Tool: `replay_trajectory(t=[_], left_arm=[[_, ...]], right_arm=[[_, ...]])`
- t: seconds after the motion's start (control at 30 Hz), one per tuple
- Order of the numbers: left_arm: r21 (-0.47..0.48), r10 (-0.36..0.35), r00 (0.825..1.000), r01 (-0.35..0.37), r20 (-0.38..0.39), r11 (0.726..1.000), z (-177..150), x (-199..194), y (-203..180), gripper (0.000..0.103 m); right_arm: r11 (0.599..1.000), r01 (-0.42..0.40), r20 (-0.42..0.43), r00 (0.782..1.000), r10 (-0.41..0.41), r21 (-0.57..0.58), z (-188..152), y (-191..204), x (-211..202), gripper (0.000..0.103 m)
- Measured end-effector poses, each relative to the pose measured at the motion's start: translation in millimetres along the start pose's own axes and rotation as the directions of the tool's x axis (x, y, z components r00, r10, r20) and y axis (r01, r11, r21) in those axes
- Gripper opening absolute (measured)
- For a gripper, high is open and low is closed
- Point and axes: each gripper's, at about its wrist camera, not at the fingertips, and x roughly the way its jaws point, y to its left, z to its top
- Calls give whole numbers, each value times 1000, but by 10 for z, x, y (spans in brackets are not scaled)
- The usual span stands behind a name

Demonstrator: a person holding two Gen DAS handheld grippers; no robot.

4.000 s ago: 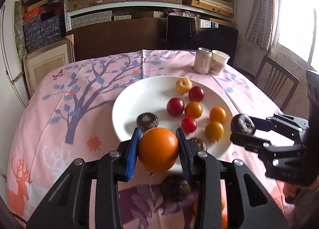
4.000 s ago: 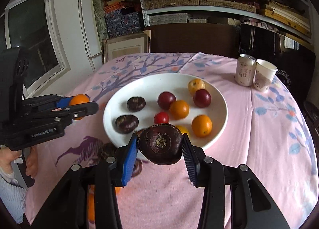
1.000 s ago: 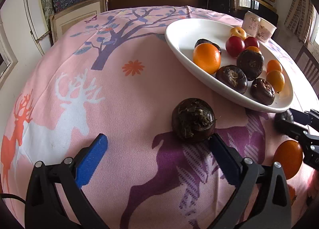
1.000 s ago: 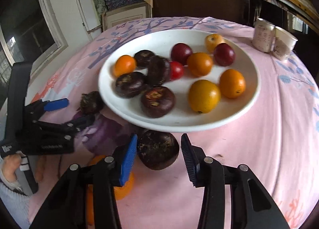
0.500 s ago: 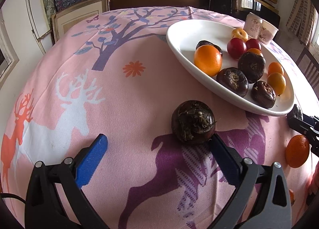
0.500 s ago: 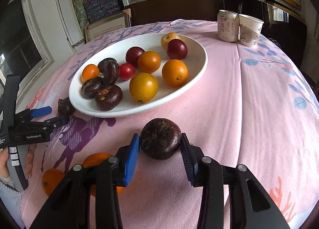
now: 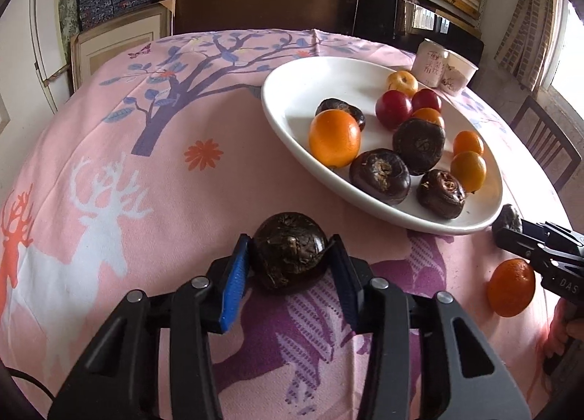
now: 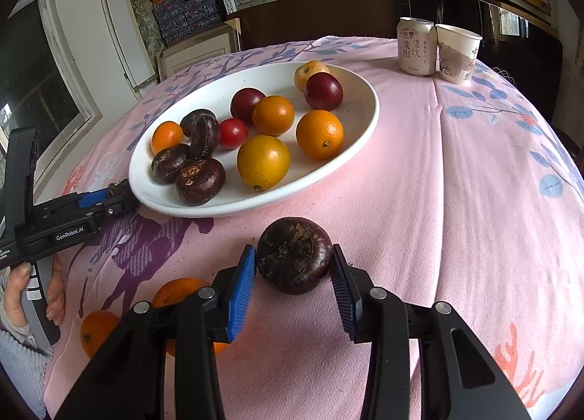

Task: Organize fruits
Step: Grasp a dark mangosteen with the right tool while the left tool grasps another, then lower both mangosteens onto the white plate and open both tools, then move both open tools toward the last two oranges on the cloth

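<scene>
Soft daylight fills both fisheye views, blowing out the bright window (image 7: 569,54) at the left-wrist view's right edge. The glossy white oval plate (image 8: 350,160) shows gentle sheen and soft shadows. Edges bend and darken; focus stays sharp.

Round desk (image 8: 456,201) with a pink tree-and-deer cloth. Sitting on it: a white plate (image 8: 350,160) of fruit, a drink can (image 8: 416,45) right beside a paper cup (image 8: 458,53), and two loose oranges (image 8: 98,328) near the front edge
</scene>
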Motion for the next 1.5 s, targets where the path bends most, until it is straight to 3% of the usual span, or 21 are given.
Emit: replay_trajectory(t=[0.13,0.3,0.43,0.63,0.67,0.73,0.8,0.83,0.9,0.93,1.07,1.2,1.33,1.5], left_arm=[[-3,-40,999,40,22,999,-50,-104,-39,43],[-7,-44,989,46,140,999,32,-471,-57,43],[5,-60,988,60,145,998,435,-454,-138,43],[2,-92,984,92,152,996,1024,-131,-321,49],[3,-90,985,91,146,996,1078,-49,-342,52],[4,-75,986,76,150,997,1110,71,-365,77],[6,-44,987,44,155,999,1068,132,-347,89],[18,-44,988,42,148,999,1049,142,-338,89],[1,-33,987,34,156,999,1010,102,-270,91],[-16,-33,986,36,161,999,995,71,-229,98],[-63,-29,984,40,174,997,913,1,-107,98],[-96,-12,984,30,178,995,732,-92,-25,98],[-96,7,986,9,166,995,353,-232,31,98],[-118,-2,992,17,124,993,-22,-366,94,98]], right_arm=[[999,-21,36,999,20,23,-40,-58,-109,42],[996,-69,148,987,59,63,-48,-139,-394,42],[993,-106,205,974,94,47,221,-48,-489,41],[994,-107,175,979,106,-5,699,229,-131,41],[994,-112,174,979,111,-6,738,256,-43,42],[994,-107,171,980,107,-7,756,259,97,44],[996,-92,166,982,92,-10,739,220,138,62],[996,-84,183,980,83,0,730,189,109,66],[995,-91,217,973,83,26,719,141,24,69],[995,-97,235,968,87,31,708,131,-25,73],[997,-50,284,958,33,51,638,64,-149,86],[991,-41,303,953,0,127,558,-137,-213,86],[977,-75,301,954,13,197,400,-286,-310,88],[974,-71,289,957,7,214,108,-295,-437,92]])
